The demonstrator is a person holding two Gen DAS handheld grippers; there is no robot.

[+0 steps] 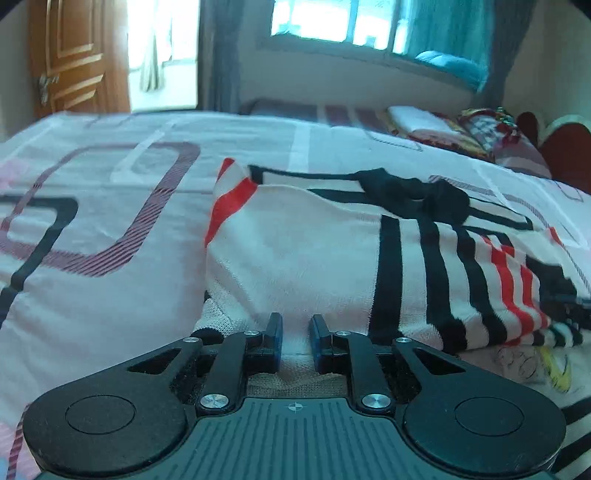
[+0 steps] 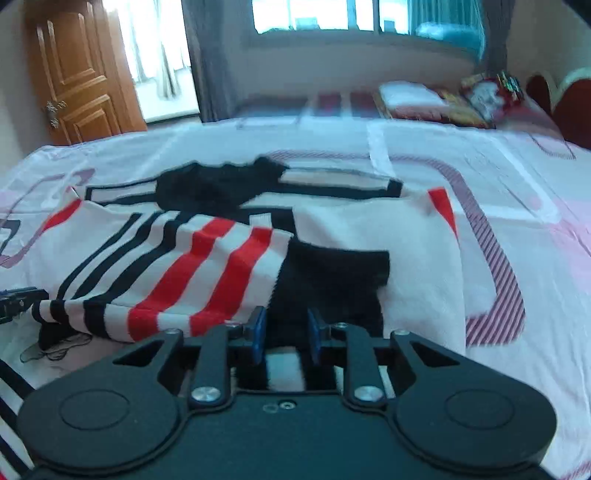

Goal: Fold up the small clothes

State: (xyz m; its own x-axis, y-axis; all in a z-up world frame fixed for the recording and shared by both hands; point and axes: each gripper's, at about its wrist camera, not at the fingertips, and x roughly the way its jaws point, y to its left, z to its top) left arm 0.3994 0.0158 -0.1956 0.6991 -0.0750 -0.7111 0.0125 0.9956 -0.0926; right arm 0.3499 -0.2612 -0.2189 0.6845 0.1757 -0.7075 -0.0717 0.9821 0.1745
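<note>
A small white knit sweater [image 1: 306, 251] with black and red stripes and a black collar lies on the bed, partly folded. It also shows in the right wrist view [image 2: 207, 254]. My left gripper [image 1: 295, 332] sits low at its near hem, jaws a little apart with white knit between them. My right gripper [image 2: 284, 328] sits at the near edge over a black patch [image 2: 332, 280], jaws a little apart with fabric between them. The left gripper's tip [image 2: 14, 299] shows at the left edge of the right wrist view.
The bed sheet [image 1: 92, 206] is pink-white with dark loop patterns. Pillows and bright packets [image 2: 476, 96] lie at the far right by a red headboard [image 2: 569, 107]. A wooden door [image 2: 77, 70] and a window [image 2: 332, 14] stand beyond the bed.
</note>
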